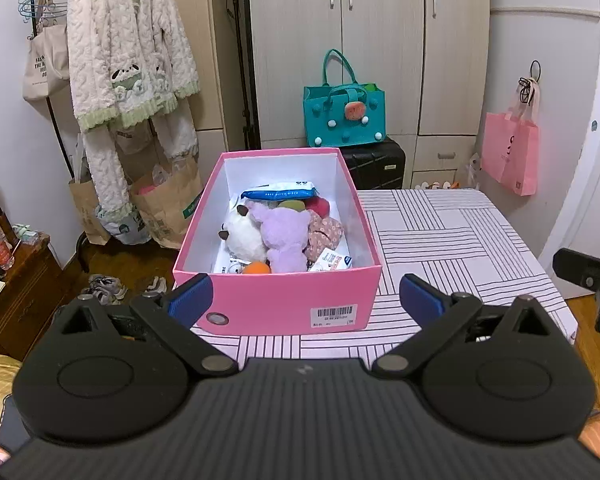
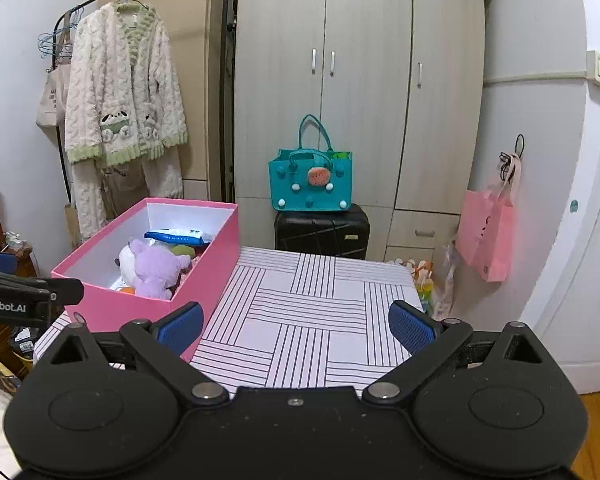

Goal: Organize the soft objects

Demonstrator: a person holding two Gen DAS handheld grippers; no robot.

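Since both hand-held grippers hang empty with jaws spread wide, the work looks to be at its close or between picks. The left hand-held gripper [image 1: 306, 296] faces the pink box [image 1: 276, 300] just ahead of it on the desk [image 1: 460, 240]; inside lie the purple plush [image 1: 280, 236], a white plush [image 1: 242, 236] and a blue wipes pack [image 1: 278, 193]. The right hand-held gripper [image 2: 296, 326] has only bare striped desk ahead. No soft thing shows outside the box, so the next move is probably to check for strays.
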